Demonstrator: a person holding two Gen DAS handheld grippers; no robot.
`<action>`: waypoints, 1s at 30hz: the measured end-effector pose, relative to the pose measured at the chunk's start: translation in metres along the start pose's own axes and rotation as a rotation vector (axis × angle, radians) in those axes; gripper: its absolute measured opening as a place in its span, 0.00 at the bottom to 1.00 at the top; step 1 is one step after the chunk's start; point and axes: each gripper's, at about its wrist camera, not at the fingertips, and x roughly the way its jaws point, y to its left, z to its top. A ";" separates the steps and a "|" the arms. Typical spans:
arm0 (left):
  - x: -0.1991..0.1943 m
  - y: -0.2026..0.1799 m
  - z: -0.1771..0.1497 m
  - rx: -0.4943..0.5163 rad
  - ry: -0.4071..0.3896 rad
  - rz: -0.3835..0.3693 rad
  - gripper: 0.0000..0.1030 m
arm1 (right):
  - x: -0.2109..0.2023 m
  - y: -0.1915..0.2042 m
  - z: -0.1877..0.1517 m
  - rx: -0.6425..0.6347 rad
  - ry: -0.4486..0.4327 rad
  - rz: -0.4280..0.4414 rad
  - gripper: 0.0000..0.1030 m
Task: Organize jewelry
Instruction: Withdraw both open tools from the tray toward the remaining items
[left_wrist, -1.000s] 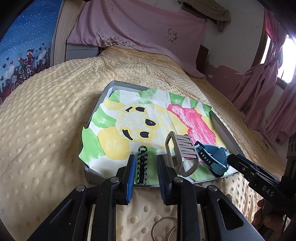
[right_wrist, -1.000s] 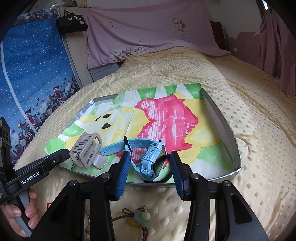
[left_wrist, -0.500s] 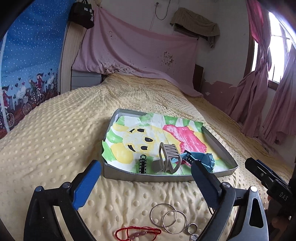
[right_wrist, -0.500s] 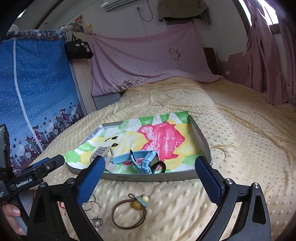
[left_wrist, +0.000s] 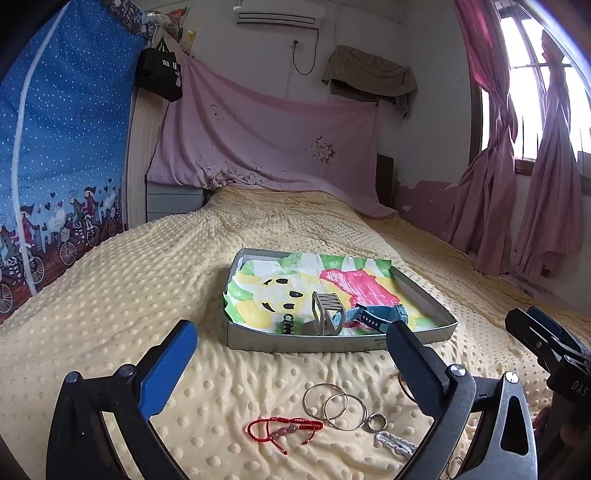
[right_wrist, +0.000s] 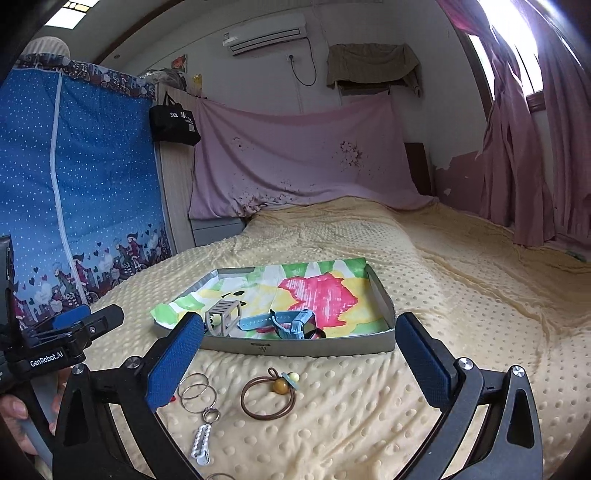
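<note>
From my left wrist view, my left gripper (left_wrist: 291, 363) hangs spread wide and empty over the red cord bracelet (left_wrist: 282, 430) and silver rings (left_wrist: 334, 404) on the yellow blanket (left_wrist: 110, 295), short of the grey tray (left_wrist: 332, 341). From the right, my right gripper (right_wrist: 299, 354) is equally agape above the brown hair tie (right_wrist: 267, 397). I judge we're between picks; next, descend and pinch one.

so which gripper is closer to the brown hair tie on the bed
Right. The right gripper hangs open over the brown hair tie; the left gripper sits further left, over the red bracelet.
</note>
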 end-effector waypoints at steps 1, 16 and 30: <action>-0.004 0.000 -0.002 0.004 -0.004 -0.002 1.00 | -0.008 0.001 0.000 -0.001 -0.005 -0.006 0.99; -0.051 -0.005 -0.037 0.035 -0.015 -0.034 1.00 | -0.062 0.000 -0.026 0.002 0.115 -0.052 0.99; -0.048 -0.001 -0.061 0.065 0.058 -0.012 1.00 | -0.057 0.005 -0.054 -0.029 0.197 -0.057 0.99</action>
